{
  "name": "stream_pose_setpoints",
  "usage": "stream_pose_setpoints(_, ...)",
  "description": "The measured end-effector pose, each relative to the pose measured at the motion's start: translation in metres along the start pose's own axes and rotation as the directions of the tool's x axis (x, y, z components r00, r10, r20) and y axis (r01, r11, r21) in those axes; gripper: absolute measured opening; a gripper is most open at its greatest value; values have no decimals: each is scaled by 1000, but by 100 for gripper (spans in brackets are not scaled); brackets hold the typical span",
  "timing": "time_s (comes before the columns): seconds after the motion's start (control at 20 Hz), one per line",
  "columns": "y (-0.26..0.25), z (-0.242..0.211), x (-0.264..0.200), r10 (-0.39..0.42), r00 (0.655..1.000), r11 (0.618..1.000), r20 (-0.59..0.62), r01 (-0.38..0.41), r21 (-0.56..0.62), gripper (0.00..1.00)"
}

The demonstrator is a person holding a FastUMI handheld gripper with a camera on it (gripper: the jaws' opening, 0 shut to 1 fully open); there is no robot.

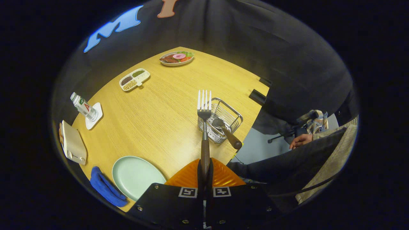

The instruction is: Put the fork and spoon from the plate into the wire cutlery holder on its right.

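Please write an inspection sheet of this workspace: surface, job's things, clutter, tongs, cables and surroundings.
Surface: wooden table, bare in the middle.
Job's things: fork held by its handle, tines pointing away, in front of the wire cutlery holder; spoon already in the holder, its handle leaning out over the rim; plate with no cutlery on it.
Clutter: blue cloth beside the plate, bottle on a coaster, divided snack tray, dish of food, beige item at the table's edge.
Tongs: shut on the fork's handle.
Cables: nothing seen.
Surroundings: black cloth wall; a seated person's hand beside the table.
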State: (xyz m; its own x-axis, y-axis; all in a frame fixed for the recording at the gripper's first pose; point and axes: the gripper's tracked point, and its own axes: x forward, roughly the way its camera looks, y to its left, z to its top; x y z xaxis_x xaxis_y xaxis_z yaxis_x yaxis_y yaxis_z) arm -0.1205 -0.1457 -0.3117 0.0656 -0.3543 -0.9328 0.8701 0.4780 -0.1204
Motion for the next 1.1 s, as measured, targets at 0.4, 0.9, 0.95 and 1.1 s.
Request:
stream_pose_setpoints(0.4, 8, 0, 2, 13, 975, 991, -221, 18, 136, 4)
stream_pose_setpoints(0.9, 9, 10, 7, 60, 927, 971, -371, 31, 235, 4)
stream_pose_setpoints(0.95, 11, 11, 7, 71, 922, 966, -382, 33, 257, 4)
stream_pose_setpoints(1.1, 15, 16, 7, 101, 902, 947, -419, 41, 318, 4)
